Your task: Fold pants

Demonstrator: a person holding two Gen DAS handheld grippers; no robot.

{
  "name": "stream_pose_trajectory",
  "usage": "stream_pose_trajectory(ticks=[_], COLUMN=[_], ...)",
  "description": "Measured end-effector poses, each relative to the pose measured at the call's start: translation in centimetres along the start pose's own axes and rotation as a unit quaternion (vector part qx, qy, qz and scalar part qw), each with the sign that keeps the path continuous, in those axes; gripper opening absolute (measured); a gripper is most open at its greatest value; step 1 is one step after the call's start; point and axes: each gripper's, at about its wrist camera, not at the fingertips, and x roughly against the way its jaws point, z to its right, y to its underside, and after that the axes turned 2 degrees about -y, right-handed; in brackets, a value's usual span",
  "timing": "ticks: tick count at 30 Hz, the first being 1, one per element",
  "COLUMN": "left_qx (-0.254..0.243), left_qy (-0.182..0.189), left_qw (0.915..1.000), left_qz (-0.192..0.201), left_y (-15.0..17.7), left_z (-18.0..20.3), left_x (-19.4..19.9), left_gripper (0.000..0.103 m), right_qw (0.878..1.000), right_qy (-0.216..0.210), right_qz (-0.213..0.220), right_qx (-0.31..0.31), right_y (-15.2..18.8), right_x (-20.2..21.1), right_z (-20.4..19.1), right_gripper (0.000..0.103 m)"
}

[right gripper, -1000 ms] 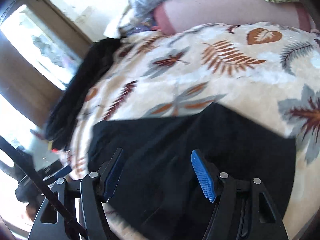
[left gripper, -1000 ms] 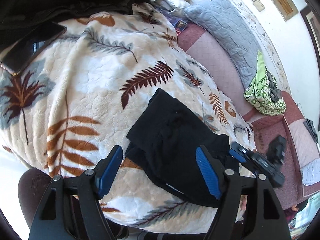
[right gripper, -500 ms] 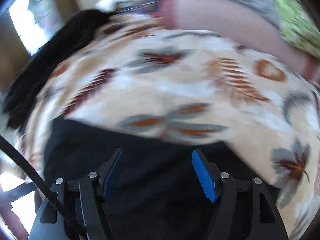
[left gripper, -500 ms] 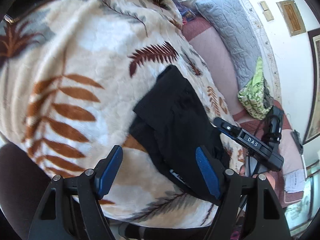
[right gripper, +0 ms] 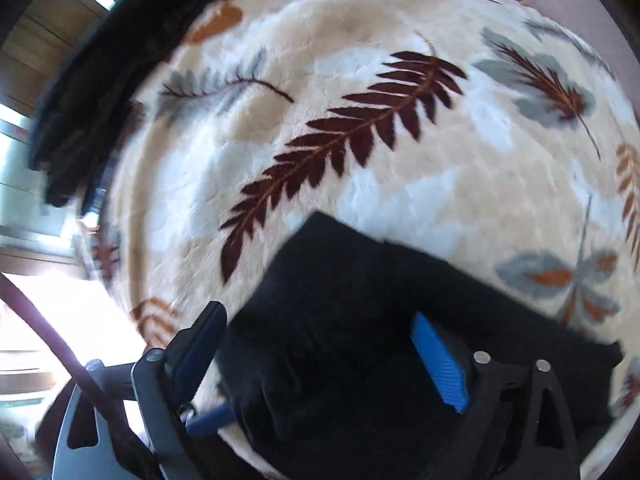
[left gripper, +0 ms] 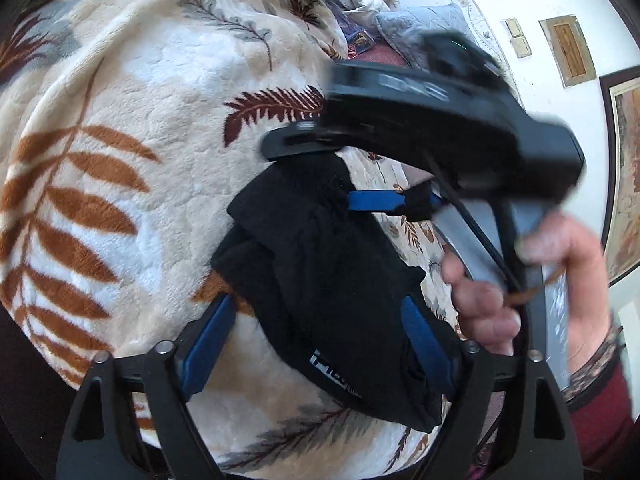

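Note:
The black pants (left gripper: 320,280) lie folded into a small bundle on a cream leaf-print blanket (left gripper: 120,120). My left gripper (left gripper: 316,340) is open, its blue fingers either side of the bundle's near end. In the left wrist view my right gripper (left gripper: 400,168) hangs over the bundle's far end, held by a hand (left gripper: 500,292). In the right wrist view the right gripper (right gripper: 320,352) is open and straddles the pants (right gripper: 380,320) from above. A blue finger (right gripper: 208,414) of the left gripper shows at the bundle's lower left.
A dark heap of clothes (right gripper: 88,92) lies at the blanket's (right gripper: 360,80) far left edge. A grey quilted pillow (left gripper: 412,24) lies beyond the blanket. Pictures and switches (left gripper: 568,52) hang on the white wall at right.
The right gripper has swung in over the far end of the pants, now large in the left wrist view. The left gripper has moved closer to the bundle. Both stay open.

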Motion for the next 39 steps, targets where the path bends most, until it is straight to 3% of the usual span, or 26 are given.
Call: stream_pose_trajectory(ticks=[2, 5, 7, 9, 10, 11, 13, 17, 20, 29, 33, 39], left_qx=[-0.003, -0.011, -0.020, -0.034, -0.032, -0.018, 0.006, -0.008, -0.032, -0.107, -0.149, -0.211], left_qy=[-0.003, -0.017, -0.024, -0.034, -0.028, -0.019, -0.007, -0.008, -0.013, -0.015, -0.017, -0.025], left_qw=[1.0000, 0.9997, 0.9995, 0.9988, 0.9985, 0.9983, 0.9983, 0.9985, 0.9981, 0.9920, 0.9853, 0.9699], left_qz=[0.007, 0.012, 0.009, -0.007, -0.033, -0.053, -0.057, -0.054, -0.052, -0.065, -0.081, -0.119], left_y=[0.1, 0.4, 0.6, 0.7, 0.6, 0.6, 0.7, 1.0, 1.6, 2.7, 3.3, 5.4], left_z=[0.4, 0.9, 1.1, 1.5, 1.2, 0.7, -0.1, 1.1, 2.9, 10.1, 13.1, 16.7], left_x=[-0.3, -0.5, -0.6, -0.8, -1.5, -2.0, -1.9, -1.1, -0.7, -1.8, -2.9, -6.8], left_gripper=[0.094, 0.094, 0.091, 0.054, 0.020, 0.014, 0.014, 0.014, 0.014, 0.014, 0.014, 0.014], right_qw=[0.998, 0.989, 0.986, 0.986, 0.986, 0.986, 0.984, 0.978, 0.984, 0.993, 0.986, 0.972], right_qy=[0.037, 0.099, 0.114, 0.109, 0.110, 0.111, 0.123, 0.146, 0.116, 0.000, -0.054, -0.096], right_qz=[-0.048, -0.102, -0.117, -0.124, -0.121, -0.117, -0.100, -0.061, -0.020, 0.102, 0.154, 0.210], right_qx=[0.000, 0.033, 0.040, 0.038, 0.044, 0.051, 0.082, 0.133, 0.131, 0.063, 0.023, -0.046], right_y=[-1.2, -2.2, -2.5, -2.5, -2.3, -2.8, -1.7, 1.1, 3.0, 8.0, 10.1, 14.2], right_x=[-1.7, -3.9, -4.4, -4.4, -4.3, -4.4, -3.6, -1.4, 0.9, 8.2, 11.4, 13.3], right_z=[-0.9, -2.5, -2.9, -2.8, -2.8, -3.1, -3.6, -3.8, -2.5, 2.5, 5.5, 12.0], right_gripper=[0.102, 0.103, 0.103, 0.103, 0.103, 0.103, 0.094, 0.053, 0.044, 0.039, 0.039, 0.039])
